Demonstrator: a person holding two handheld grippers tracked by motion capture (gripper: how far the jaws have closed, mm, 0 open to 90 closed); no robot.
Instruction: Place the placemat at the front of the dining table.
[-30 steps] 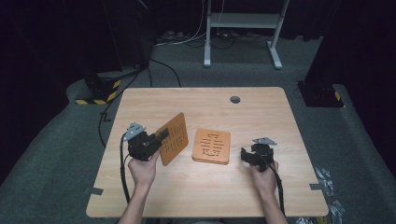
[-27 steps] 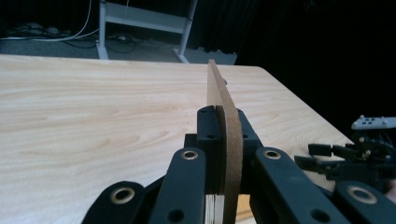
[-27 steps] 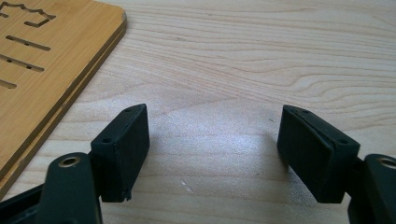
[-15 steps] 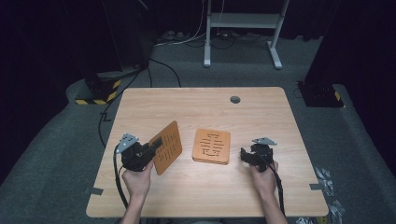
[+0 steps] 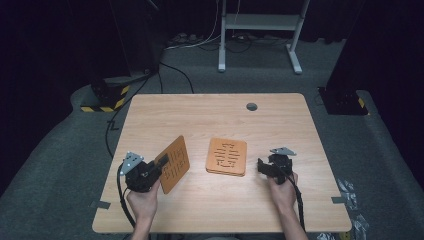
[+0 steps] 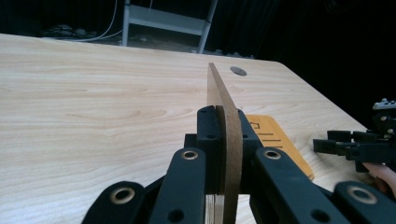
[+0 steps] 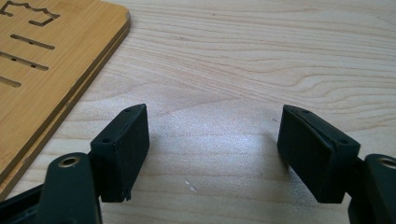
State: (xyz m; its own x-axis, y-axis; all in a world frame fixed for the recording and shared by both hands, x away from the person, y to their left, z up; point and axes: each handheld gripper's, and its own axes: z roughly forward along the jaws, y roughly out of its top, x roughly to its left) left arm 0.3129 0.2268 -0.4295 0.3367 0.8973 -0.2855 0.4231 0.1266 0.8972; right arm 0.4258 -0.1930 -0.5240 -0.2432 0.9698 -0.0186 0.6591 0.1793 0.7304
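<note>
Surface: pale wood table (image 5: pixel 210 120), dark room, grey floor around.
Left gripper (image 5: pixel 159 167): jaws pinch thin brown board (image 5: pixel 174 163) by its edge; board held tilted, raised off the table at front left.
Slotted board (image 5: pixel 227 156): flat mid-table, just right of the held one.
Right gripper (image 5: pixel 261 166): jaws spread, nothing between, near slotted board's right edge.

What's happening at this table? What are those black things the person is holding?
A person sits at a wooden table with a hand-held gripper in each hand. The left gripper has its fingers clamped on the edge of a thin slotted wooden panel, holding it tilted up off the table. A second slotted panel lies flat in the middle. The right gripper rests just to that panel's right, fingers open and holding nothing.
</note>
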